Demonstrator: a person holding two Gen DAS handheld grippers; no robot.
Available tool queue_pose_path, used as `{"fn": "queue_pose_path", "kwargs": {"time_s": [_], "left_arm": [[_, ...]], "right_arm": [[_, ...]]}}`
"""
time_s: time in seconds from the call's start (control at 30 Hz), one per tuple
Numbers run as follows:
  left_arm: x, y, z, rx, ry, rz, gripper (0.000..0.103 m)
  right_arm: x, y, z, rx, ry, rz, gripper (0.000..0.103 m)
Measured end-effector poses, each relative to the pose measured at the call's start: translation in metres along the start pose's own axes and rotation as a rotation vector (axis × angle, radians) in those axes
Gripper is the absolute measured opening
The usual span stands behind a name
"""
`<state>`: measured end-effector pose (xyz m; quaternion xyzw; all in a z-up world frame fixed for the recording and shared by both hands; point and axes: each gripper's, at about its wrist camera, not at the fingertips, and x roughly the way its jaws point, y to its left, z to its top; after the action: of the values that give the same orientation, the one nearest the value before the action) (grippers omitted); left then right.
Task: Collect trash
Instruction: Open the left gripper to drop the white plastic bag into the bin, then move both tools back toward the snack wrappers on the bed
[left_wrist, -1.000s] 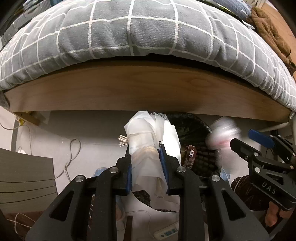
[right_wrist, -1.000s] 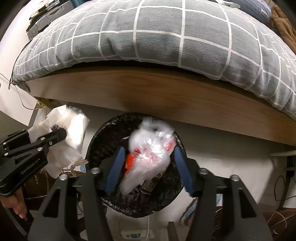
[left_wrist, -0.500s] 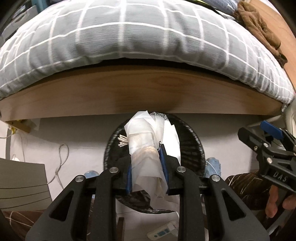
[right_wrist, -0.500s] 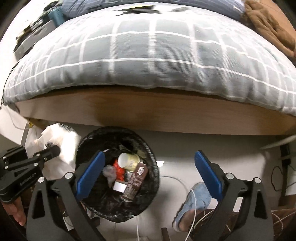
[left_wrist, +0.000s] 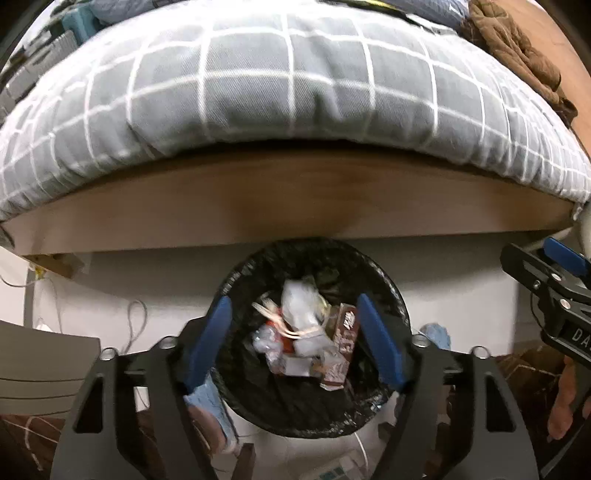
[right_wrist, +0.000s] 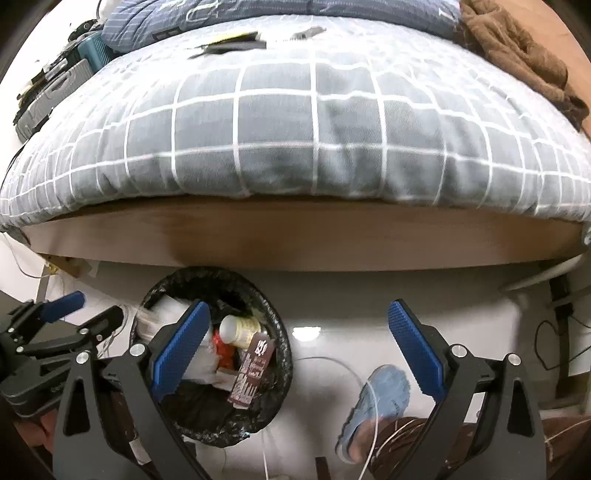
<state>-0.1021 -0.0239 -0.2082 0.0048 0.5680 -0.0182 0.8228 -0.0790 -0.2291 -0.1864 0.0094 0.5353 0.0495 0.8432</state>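
A round bin with a black liner (left_wrist: 391, 295) stands on the pale floor by the bed. My left gripper (left_wrist: 291, 343) hangs right above it, its jaws opening, nothing between the blue pads. A crumpled white plastic bag (left_wrist: 301, 306) lies blurred inside the bin on top of a brown carton (left_wrist: 341, 345) and other trash. In the right wrist view the bin (right_wrist: 273, 314) sits at lower left, with a small white bottle (right_wrist: 236, 328) and the brown carton (right_wrist: 255, 369) inside. My right gripper (right_wrist: 295, 350) stands open and empty over the floor to the bin's right.
A bed with a grey checked duvet (left_wrist: 295, 92) and wooden side board (left_wrist: 295, 199) runs across the back. A foot in a blue slipper (right_wrist: 380, 395) stands right of the bin. Cables (left_wrist: 133, 321) trail on the floor at left. A remote-like device (left_wrist: 332, 469) lies near the bottom edge.
My left gripper has opened and the white plastic bag has dropped into the bin. My right gripper let go its clear bag earlier, opened wide and drifted right, away from the bin.
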Motion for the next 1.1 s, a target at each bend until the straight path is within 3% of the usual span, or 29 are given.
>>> {"fn": "queue_pose_path", "kwargs": {"time_s": [0.07,0.17,0.67,1.1], "left_arm": [[-0.009,0.003,0.006,-0.013,-0.035,0.012,0.090],[-0.024,0.008,0.016,-0.029,-0.079,0.014,0.097],[-0.098,0.022,0.082,-0.073,-0.277,0.010,0.097],[-0.099,0.047,0.147,-0.080,-0.350,0.040,0.097]], "right_arm": [[-0.006,0.001,0.005,0.000,-0.020,-0.001,0.093],[-0.020,0.004,0.016,-0.004,-0.054,0.005,0.093],[-0.083,0.031,0.081,-0.040,-0.286,0.033,0.093],[-0.067,0.050,0.150,-0.067,-0.331,0.050,0.093]]}}
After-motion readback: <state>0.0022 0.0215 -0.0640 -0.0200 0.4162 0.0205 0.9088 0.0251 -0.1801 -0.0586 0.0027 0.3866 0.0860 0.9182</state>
